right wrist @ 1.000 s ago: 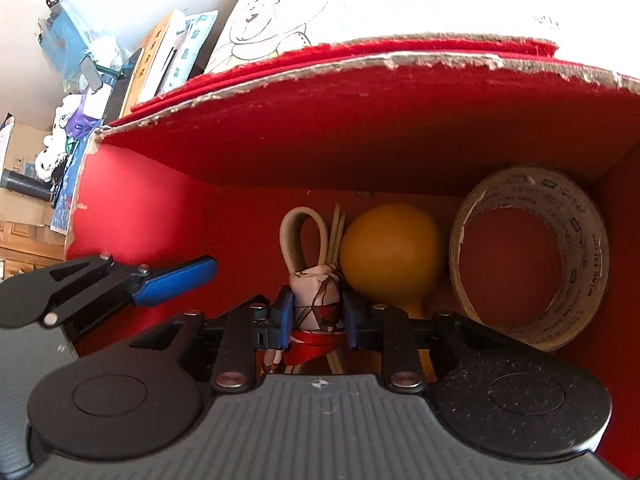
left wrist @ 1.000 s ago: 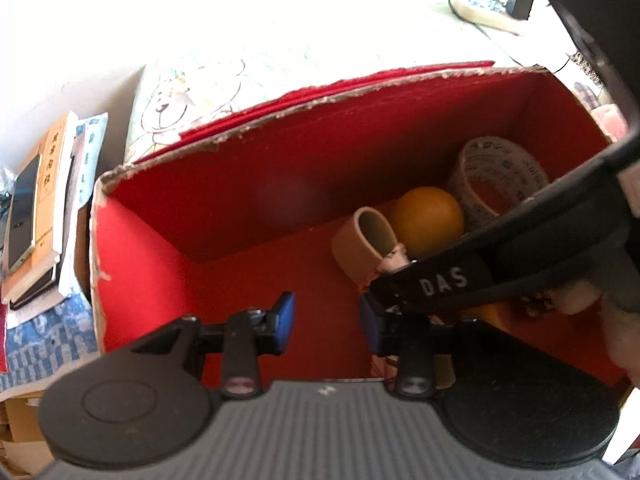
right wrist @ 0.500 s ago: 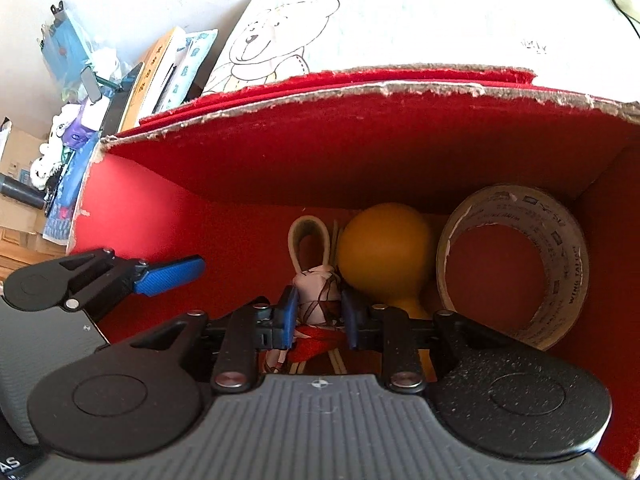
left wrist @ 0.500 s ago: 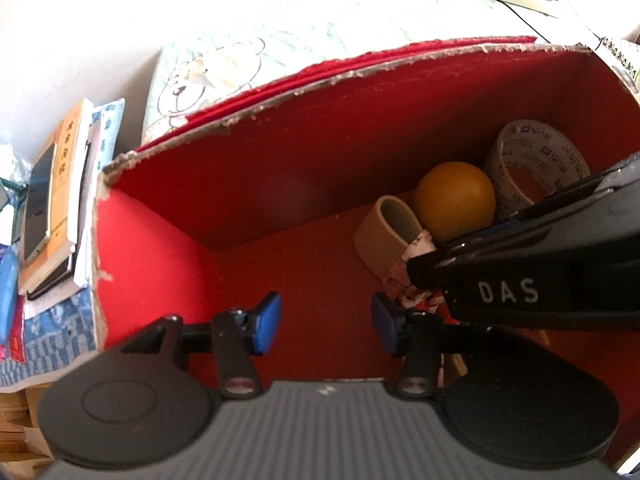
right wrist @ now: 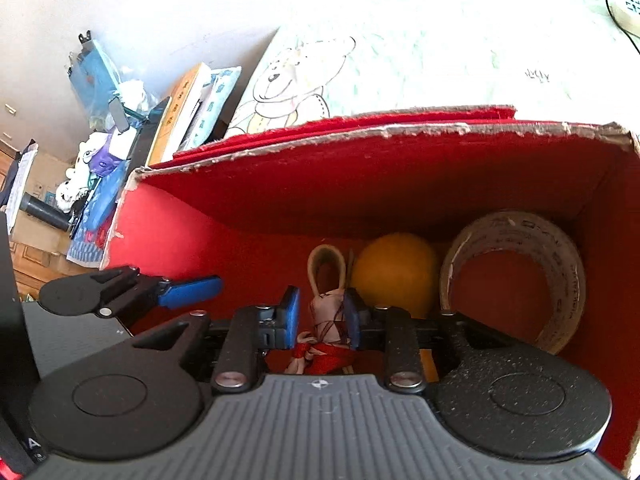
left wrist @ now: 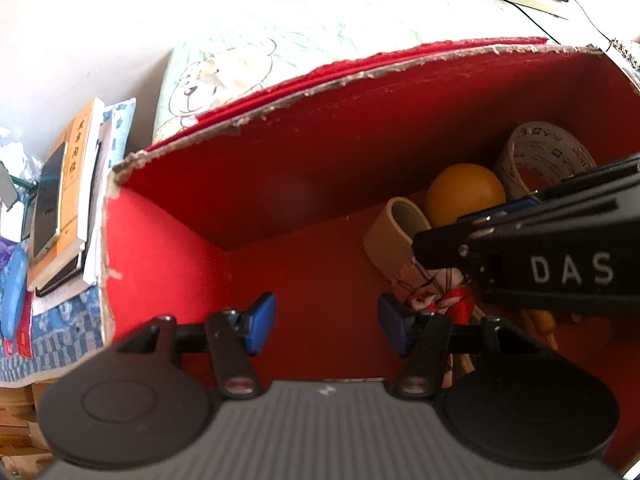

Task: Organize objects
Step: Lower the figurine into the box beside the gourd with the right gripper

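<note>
Both claws are down inside the red box, which sits on a bed sheet printed with a bear.

The right claw has its blue pads parted a little around a small cloth bundle tied with a red ribbon. The right pad looks to touch the cloth; the left pad stands just clear of it, so the bundle is between the fingers and not clamped. The bundle lies on the box floor, just in front of a beige loop.

Right of the loop sits an orange ball, and beside that a tape roll stands on edge against the box's right wall.

The left claw hangs wide apart over bare red floor, holding nothing. The bundle lies just right of its right pad, with the right claw's black body marked "DAS" crossing over it.

Outside the box, to the left, is a stack of books with a phone on top.
</note>
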A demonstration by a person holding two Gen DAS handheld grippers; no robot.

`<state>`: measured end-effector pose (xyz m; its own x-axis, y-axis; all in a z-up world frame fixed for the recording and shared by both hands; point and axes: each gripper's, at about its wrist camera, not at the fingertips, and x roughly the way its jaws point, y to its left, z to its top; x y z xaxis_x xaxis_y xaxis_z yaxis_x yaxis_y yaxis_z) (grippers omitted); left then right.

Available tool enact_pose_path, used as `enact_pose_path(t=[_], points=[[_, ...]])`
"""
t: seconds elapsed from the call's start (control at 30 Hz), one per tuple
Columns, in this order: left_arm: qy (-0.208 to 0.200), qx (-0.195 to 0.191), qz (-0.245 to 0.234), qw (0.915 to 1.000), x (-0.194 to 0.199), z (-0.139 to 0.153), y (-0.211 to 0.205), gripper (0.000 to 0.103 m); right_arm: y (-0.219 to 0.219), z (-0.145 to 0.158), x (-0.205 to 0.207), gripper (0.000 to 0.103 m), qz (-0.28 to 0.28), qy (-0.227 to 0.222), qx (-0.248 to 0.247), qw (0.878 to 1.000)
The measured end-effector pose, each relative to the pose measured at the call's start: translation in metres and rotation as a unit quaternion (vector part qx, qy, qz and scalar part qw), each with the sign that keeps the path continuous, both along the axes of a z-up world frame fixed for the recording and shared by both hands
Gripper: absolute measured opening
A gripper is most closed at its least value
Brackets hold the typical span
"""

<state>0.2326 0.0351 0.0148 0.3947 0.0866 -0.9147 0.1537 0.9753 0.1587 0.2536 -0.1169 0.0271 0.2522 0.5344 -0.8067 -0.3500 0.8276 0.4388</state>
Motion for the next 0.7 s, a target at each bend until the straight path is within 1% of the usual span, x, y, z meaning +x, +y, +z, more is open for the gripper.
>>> enact_pose_path(t=[0.1,0.27,0.4,0.47,0.63,0.67,0.7], points=[[-0.007,0.001,0.003,1.0000,0.000,0.001,0.002,0.059,-0.004,0.001,-0.005,0.022,-0.001,-0.008,-0.005,1.000],[-0.030,0.016,0.005,0.9994,-0.002,0.004,0.002,0.059,-0.013,0.001,0.002,0.022,-0.016,-0.010,-0.008,1.000],[-0.035,0.019,0.009,0.9992,0.000,0.003,0.005,0.059,-0.005,-0.005,0.003,0.022,-0.040,-0.002,0.009,0.999],[-0.039,0.023,0.008,0.9989,0.000,0.003,0.006,0.059,-0.010,-0.006,0.001,0.021,-0.046,-0.004,0.011,0.999],[-0.044,0.029,0.009,0.9986,0.001,0.003,0.011,0.060,-0.003,-0.003,-0.002,0.022,-0.044,-0.022,-0.011,0.999],[-0.045,0.030,0.010,0.9985,-0.005,0.005,-0.003,0.060,-0.004,-0.002,-0.002,0.022,-0.045,-0.025,-0.013,0.999],[-0.046,0.032,0.011,0.9984,-0.006,0.002,-0.006,0.060,-0.004,-0.002,-0.002,0.022,-0.047,-0.027,-0.016,0.998]])
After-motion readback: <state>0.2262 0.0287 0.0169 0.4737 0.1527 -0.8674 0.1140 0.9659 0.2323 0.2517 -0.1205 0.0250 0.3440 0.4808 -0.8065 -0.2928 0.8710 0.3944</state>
